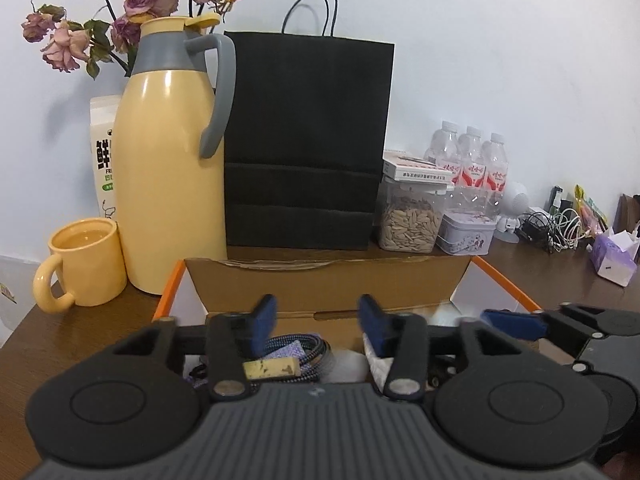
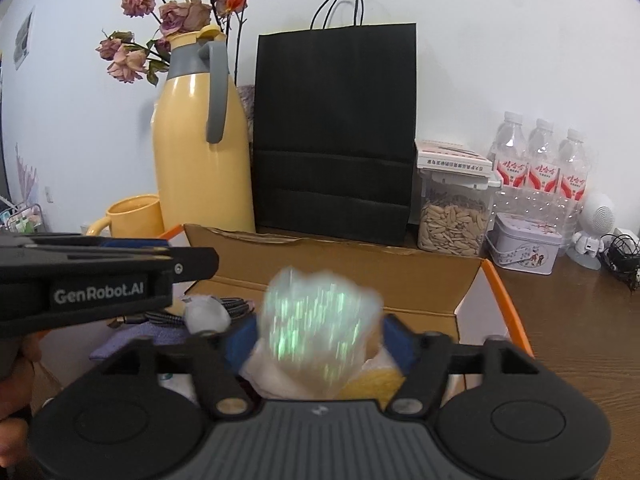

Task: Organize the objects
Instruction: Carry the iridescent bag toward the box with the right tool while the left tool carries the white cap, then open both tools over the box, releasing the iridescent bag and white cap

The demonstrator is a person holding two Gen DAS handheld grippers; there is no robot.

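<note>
An open cardboard box with orange edges stands on the brown table, straight ahead of both grippers. My left gripper hangs over it, open, with nothing between its blue pads. Beneath it lie a braided cable, a yellow strip and a purple cloth. My right gripper hovers over the same box, open, with a blurred translucent bag showing green glints between its blue pads and white and yellow items under it. The left gripper reaches in from the left.
Behind the box stand a yellow jug, a yellow mug, a black paper bag, a seed jar, a tin and water bottles. Cables and a tissue pack lie at the right.
</note>
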